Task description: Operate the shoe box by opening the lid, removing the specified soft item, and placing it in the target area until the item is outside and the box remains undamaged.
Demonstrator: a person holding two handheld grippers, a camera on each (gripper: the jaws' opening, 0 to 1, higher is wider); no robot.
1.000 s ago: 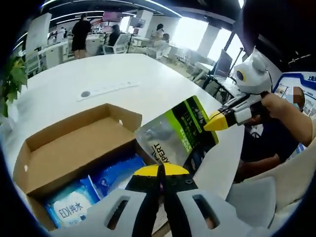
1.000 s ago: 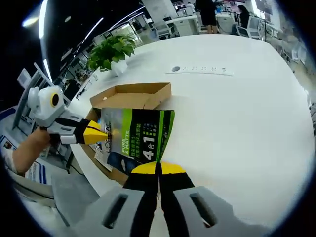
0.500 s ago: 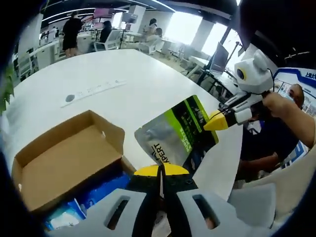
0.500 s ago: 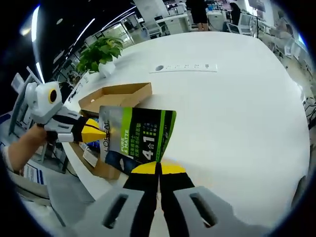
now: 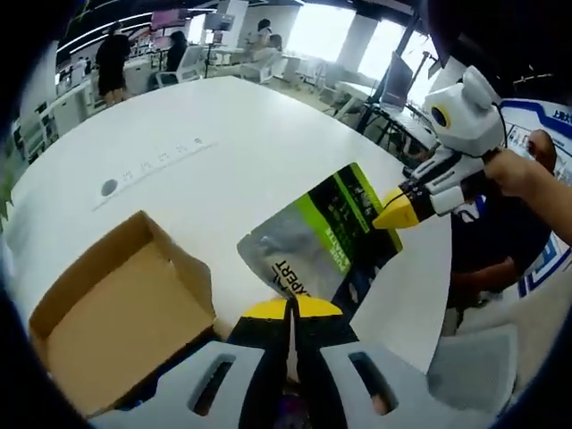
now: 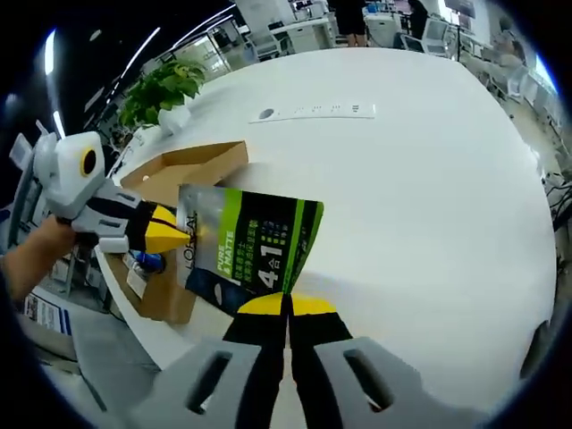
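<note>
Pouch [image 5: 326, 241] (green/silver, soft): held in air above white table [image 5: 223, 134], beside open shoe box [image 5: 107, 313]. L gripper [image 5: 292, 308]: jaws closed on pouch's bottom edge. R gripper [image 6: 288, 306]: jaws closed on opposite corner.

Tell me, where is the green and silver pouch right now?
The pouch hangs above the white table, pinched between both grippers, just right of the open cardboard box.

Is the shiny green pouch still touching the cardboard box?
Apart. In the right gripper view the pouch hangs in the air, pinched by the right tool and the left tool, with the open cardboard box lying on the white table behind it.
</note>
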